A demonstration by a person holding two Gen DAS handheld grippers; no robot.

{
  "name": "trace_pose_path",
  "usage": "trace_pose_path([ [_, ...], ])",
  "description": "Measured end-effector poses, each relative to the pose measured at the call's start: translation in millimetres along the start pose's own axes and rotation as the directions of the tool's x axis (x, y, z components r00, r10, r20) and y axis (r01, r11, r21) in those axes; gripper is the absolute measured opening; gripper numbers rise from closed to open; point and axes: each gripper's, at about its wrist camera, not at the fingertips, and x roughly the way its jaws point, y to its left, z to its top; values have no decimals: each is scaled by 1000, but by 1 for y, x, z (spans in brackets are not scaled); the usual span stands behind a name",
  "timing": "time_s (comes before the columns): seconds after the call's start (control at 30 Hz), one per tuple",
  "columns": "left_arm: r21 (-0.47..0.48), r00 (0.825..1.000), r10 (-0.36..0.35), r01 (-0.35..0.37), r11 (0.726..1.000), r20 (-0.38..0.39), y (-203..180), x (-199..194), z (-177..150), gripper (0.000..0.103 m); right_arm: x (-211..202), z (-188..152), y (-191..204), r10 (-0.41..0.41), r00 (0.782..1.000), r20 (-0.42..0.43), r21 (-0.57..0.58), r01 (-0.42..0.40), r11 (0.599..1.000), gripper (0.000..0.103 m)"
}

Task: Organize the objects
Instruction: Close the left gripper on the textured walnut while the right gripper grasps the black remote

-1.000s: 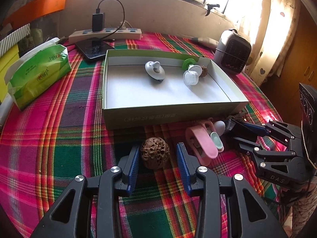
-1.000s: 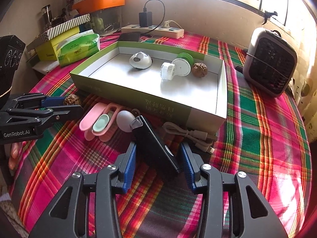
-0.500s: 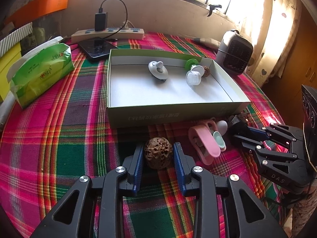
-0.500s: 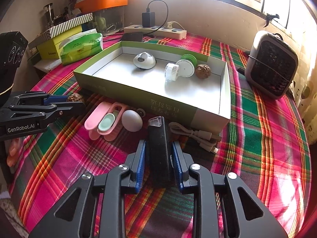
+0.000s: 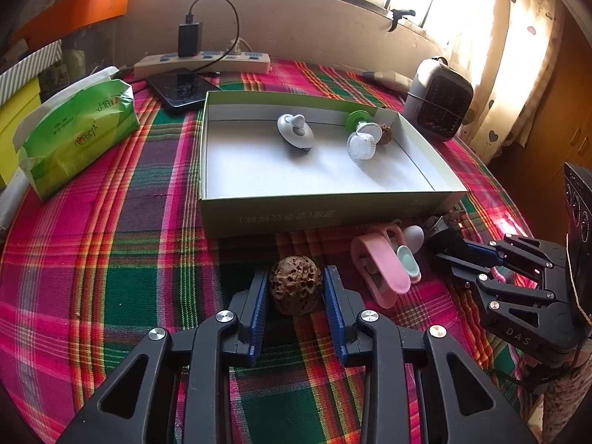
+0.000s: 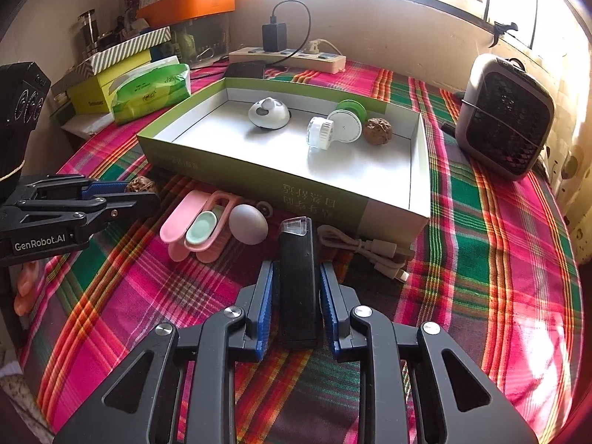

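Note:
My left gripper (image 5: 296, 281) is shut on a brown pitted walnut (image 5: 295, 289) on the plaid tablecloth, in front of the green-walled box (image 5: 325, 214). My right gripper (image 6: 296, 277) is shut on a black stick-shaped device with a clear cap (image 6: 297, 277), also in front of the box (image 6: 259, 177). Inside the box lie a grey round knob (image 6: 268, 113), a white brush head (image 6: 321, 132), a green and white disc (image 6: 346, 120) and another walnut (image 6: 376, 131). The right gripper also shows in the left wrist view (image 5: 449, 249).
Between the grippers lie a pink holder with a mint spoon (image 6: 198, 227) and a grey egg shape (image 6: 248, 224). A white cable (image 6: 364, 249) lies right of the black device. A small heater (image 6: 505, 114), tissue pack (image 5: 74, 137), phone (image 5: 181, 87) and power strip (image 5: 201, 63) surround the box.
Both grippers have closed: the left onto the walnut, the right onto the black device, which turned from slanted to straight along the fingers.

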Motion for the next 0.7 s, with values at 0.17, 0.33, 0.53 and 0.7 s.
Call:
trace_pose_path([
  [0.17, -1, 1000, 0, 0, 1000, 0, 0, 0, 0, 27, -1, 0, -2, 3, 1000, 0, 13, -3, 1000, 25],
  [0.33, 0, 1000, -1, 1, 1000, 3, 0, -1, 0, 27, -1, -1, -5, 0, 1000, 0, 38, 0, 999, 25],
  [0.53, 0, 1000, -6, 6, 1000, 7, -1, -4, 1, 27, -3, -1, -5, 2, 1000, 5, 43, -2, 999, 25],
  [0.7, 4, 1000, -12, 12, 1000, 15, -4, -8, 5, 27, -10, 2, -6, 12, 1000, 21, 57, -13, 998, 25],
])
